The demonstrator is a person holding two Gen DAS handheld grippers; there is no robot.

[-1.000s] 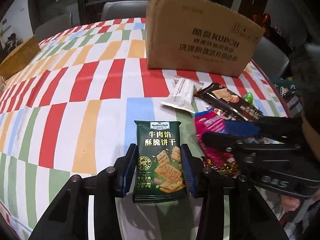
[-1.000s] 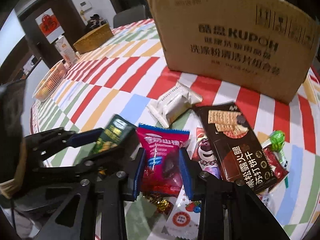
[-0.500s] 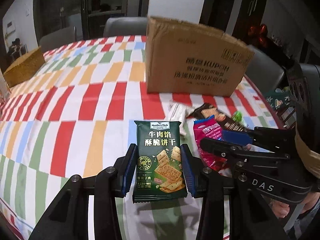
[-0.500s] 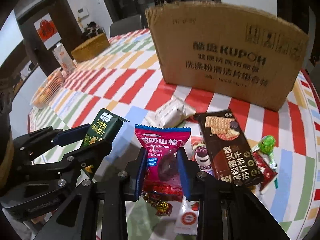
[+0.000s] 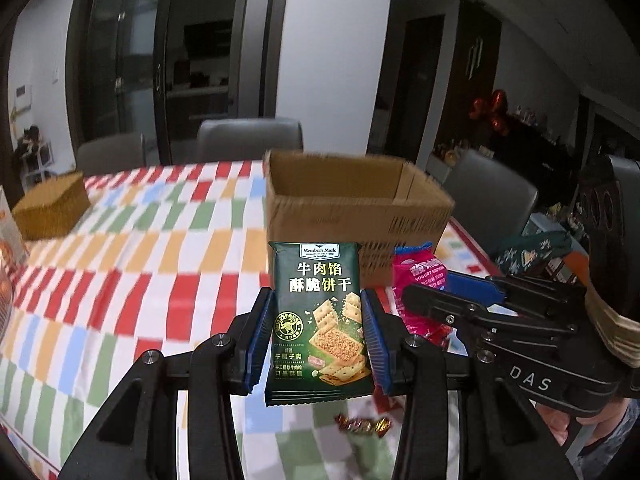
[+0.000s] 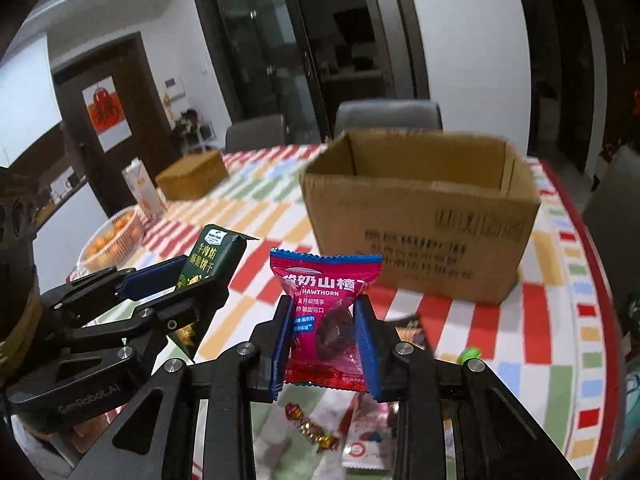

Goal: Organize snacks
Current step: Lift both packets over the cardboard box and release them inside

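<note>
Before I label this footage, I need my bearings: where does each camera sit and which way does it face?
Left wrist: on the left gripper, facing along its fingers over the green packet toward the box; the right gripper shows beside it.
Right wrist: on the right gripper, facing over the pink packet toward the box; the left gripper shows beside it.
Shared: box, both packets, both grippers, checked tablecloth.

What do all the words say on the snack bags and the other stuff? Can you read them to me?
"Members Mark" and "牛肉馅 酥脆饼干": green cracker packet in the left gripper.
"HAWTHORN": pink candy bag in the right gripper.
"YOGURT": the same pink bag, left view.
"DAS": right gripper's body.
"GenRobot.AI": left gripper's body.
Cardboard box print: too blurred.
Small print on both packets: too small.
</note>
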